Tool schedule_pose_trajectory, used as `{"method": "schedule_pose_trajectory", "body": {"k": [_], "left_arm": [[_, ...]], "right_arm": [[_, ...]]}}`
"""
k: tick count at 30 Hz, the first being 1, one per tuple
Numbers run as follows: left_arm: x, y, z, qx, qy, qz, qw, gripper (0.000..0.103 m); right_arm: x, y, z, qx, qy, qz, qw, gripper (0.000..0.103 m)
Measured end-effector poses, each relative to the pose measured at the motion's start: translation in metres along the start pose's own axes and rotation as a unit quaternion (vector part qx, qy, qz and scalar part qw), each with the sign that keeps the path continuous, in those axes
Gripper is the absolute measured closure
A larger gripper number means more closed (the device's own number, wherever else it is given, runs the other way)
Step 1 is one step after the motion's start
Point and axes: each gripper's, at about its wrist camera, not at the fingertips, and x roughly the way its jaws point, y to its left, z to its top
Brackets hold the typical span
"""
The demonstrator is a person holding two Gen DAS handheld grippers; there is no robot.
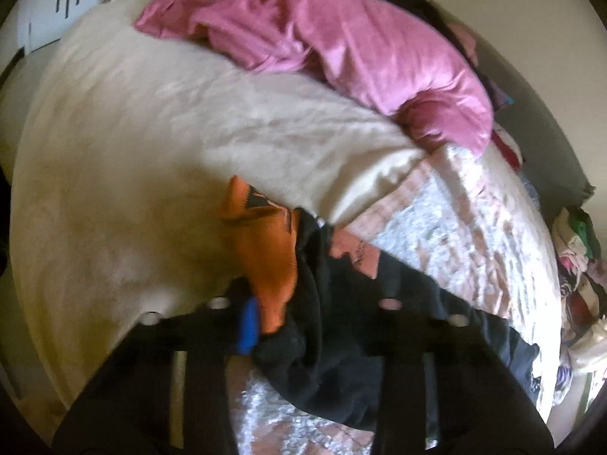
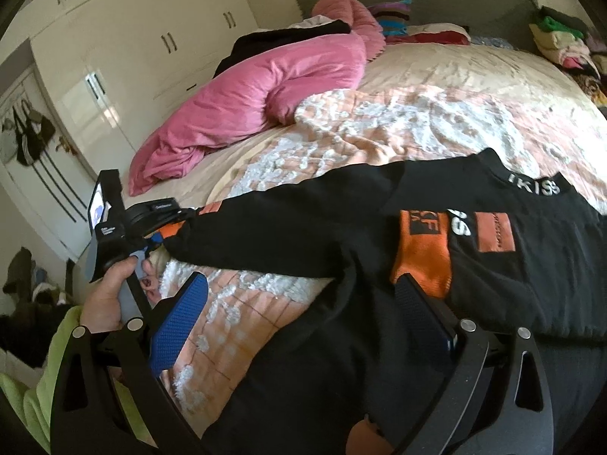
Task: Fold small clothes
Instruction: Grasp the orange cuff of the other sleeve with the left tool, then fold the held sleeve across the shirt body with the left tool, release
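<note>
Left tongs [image 1: 265, 322] pinched on the sleeve cuff of the black-and-orange sweater [image 2: 436, 250]; right tongs [image 2: 303, 314] spread wide, hovering over its lower body, nothing gripped. Sweater lies flat, front up, on the bed [image 2: 436, 87] (quilted peach-and-white cover), sleeve stretched toward the left hand [image 2: 110, 295]. Pink duvet [image 2: 246, 91] bunched along the far side. White wardrobe [image 2: 151, 38] beyond. Folded clothes pile [image 2: 561, 38] at the headboard corner.

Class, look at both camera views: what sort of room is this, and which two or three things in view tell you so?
Most likely a home bedroom. A large bed with a patterned quilt fills the room, a pink duvet lies bunched on it, and tall white wardrobe doors line the wall. A pile of clothes sits at the far corner.
</note>
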Motion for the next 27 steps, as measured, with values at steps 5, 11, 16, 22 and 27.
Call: {"method": "schedule_pose_trajectory", "body": {"k": [5, 11, 16, 22, 27], "left_arm": [[-0.018, -0.013, 0.005, 0.019, -0.013, -0.096, 0.9951, 0.099], [-0.038, -0.038, 0.0, 0.064, -0.018, -0.159, 0.985, 0.1], [-0.062, -0.059, -0.011, 0.109, -0.024, -0.204, 0.9725, 0.1], [-0.086, -0.083, -0.027, 0.151, -0.032, -0.246, 0.9569, 0.1], [-0.098, -0.101, -0.036, 0.167, -0.027, -0.273, 0.9471, 0.1]], "right_arm": [[-0.008, -0.009, -0.005, 0.014, -0.005, -0.006, 1.0, 0.005], [-0.015, -0.018, -0.01, 0.029, -0.01, -0.013, 0.999, 0.005], [-0.024, -0.025, -0.013, 0.037, -0.022, -0.022, 0.999, 0.005], [-0.041, -0.038, -0.016, 0.051, -0.034, -0.035, 0.997, 0.005], [-0.056, -0.051, -0.017, 0.064, -0.046, -0.068, 0.995, 0.005]]}}
